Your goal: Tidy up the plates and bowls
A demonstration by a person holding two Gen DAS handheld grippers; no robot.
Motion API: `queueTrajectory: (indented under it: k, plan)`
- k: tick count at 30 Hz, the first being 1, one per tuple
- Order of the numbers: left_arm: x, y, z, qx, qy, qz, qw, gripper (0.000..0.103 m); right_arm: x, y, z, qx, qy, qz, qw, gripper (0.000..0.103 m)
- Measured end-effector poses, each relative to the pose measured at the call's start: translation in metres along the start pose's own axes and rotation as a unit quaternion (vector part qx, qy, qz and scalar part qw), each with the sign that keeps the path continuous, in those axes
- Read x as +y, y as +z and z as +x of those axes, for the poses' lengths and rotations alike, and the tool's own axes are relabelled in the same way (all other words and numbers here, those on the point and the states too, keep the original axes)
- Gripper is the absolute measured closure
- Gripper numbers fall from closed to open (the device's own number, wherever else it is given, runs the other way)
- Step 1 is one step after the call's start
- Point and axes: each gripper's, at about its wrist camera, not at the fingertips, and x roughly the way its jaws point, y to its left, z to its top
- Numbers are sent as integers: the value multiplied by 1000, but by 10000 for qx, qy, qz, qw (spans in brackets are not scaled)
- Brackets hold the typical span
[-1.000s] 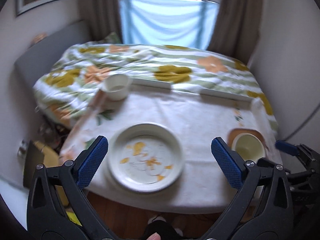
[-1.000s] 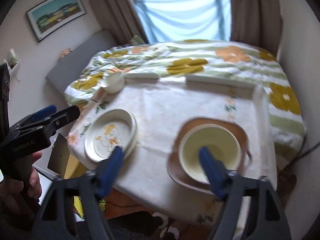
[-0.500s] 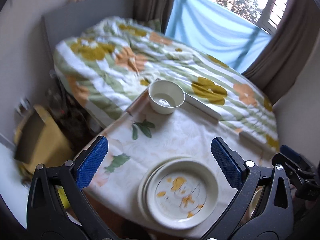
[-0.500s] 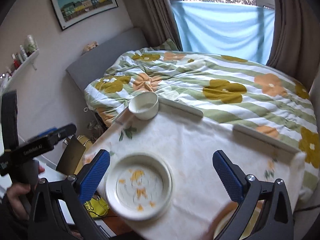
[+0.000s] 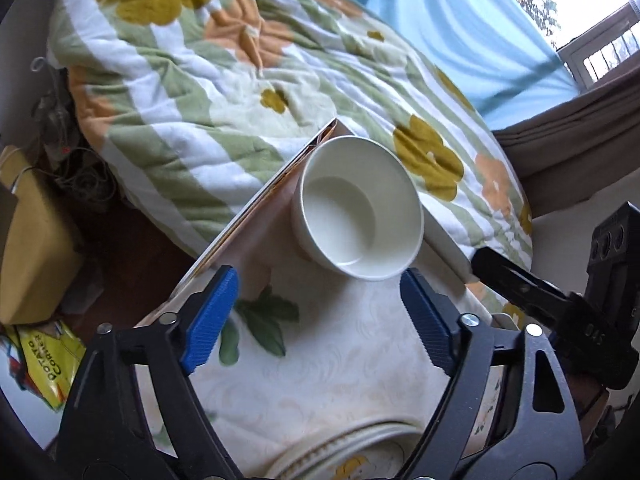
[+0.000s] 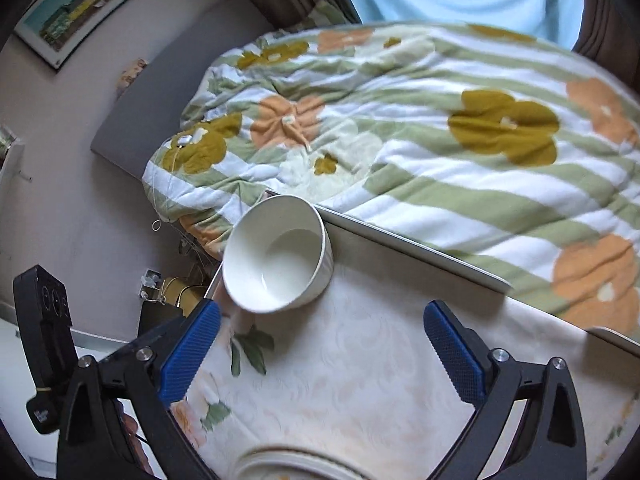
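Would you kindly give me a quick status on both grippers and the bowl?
Left gripper and right gripper open, empty, jaws just narrowing. White bowl upright at table corner, untouched. Plate stack nearer. Path clear.

One white bowl [image 5: 360, 210] and one stack of plates [image 5: 352, 456] are resting on one tablecloth [image 5: 340, 360]; two grippers are showing.

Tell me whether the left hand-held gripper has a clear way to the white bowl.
Probably yes: the left hand-held gripper is open and empty, the white bowl sits just ahead, and only bare tablecloth lies between.
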Motion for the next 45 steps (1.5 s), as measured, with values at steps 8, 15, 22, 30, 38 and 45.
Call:
queueTrajectory:
  k: [8, 15, 22, 30, 38, 45]
  plan:
    - [2, 28, 57, 361, 66, 115, 9993, 56, -2, 14, 63, 472, 28, -38, 9989, 47]
    - [2, 34, 61, 261, 194, 273, 9991, 83, 2, 18, 80, 556, 68, -67, 9984, 80]
    - [-5, 32, 60, 133, 386, 627, 9972, 84, 1, 17, 79, 418, 3, -28, 9991, 84]
    - [-30, 24, 25, -236, 412, 1068, 9931, 84, 7, 9, 50, 24, 62, -7, 10000, 84]
    - [-85, -14, -37, -526, 306, 1667, 9841, 84, 10, -22, -39, -679, -1, 90, 9976, 84]
    - [-148, -94, -88, -744, -8, 2099, 9749, 84, -10, -84, -132, -1252, -108, 238, 9918, 84]
